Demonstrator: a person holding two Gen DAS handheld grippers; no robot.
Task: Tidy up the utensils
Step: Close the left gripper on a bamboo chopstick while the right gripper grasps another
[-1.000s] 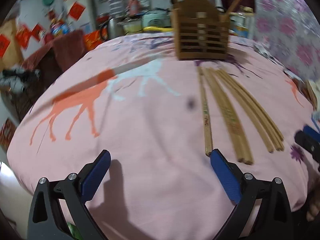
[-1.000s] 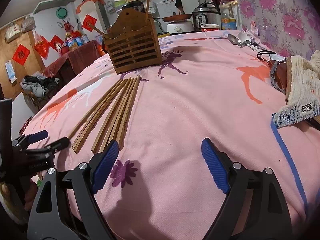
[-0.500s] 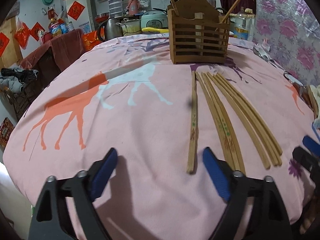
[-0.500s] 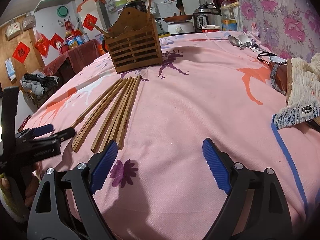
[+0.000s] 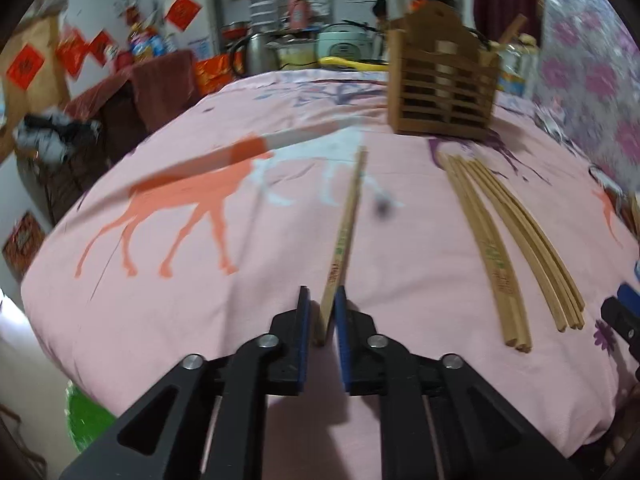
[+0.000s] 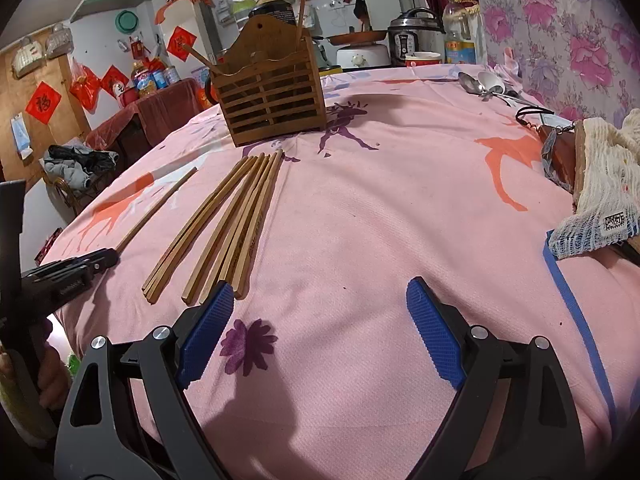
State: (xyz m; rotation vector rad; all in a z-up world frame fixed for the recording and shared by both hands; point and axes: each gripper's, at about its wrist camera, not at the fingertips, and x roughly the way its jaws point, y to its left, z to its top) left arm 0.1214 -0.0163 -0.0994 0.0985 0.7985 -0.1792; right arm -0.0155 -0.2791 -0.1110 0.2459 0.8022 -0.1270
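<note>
My left gripper (image 5: 321,309) is shut on the near end of one wooden chopstick (image 5: 347,224), which points toward the slatted wooden utensil holder (image 5: 442,94) at the far side of the table. Several more chopsticks (image 5: 508,236) lie side by side on the pink cloth to its right. In the right wrist view the held chopstick (image 6: 160,206) sits apart, left of the bundle (image 6: 236,220), with the left gripper (image 6: 70,274) at its end. My right gripper (image 6: 320,320) is open and empty over the cloth, near the bundle's near ends. The holder (image 6: 272,100) has two sticks standing in it.
Metal spoons (image 6: 484,84) lie at the far right of the table. A white mesh cloth and a brown pouch (image 6: 596,184) sit at the right edge. A rice cooker (image 6: 416,38), bottles and a chair with clothes (image 6: 76,168) stand beyond the table.
My left gripper has closed from wide open onto the leftmost chopstick and shifted it left, away from the bundle. My right gripper has stayed open and nearly still.
</note>
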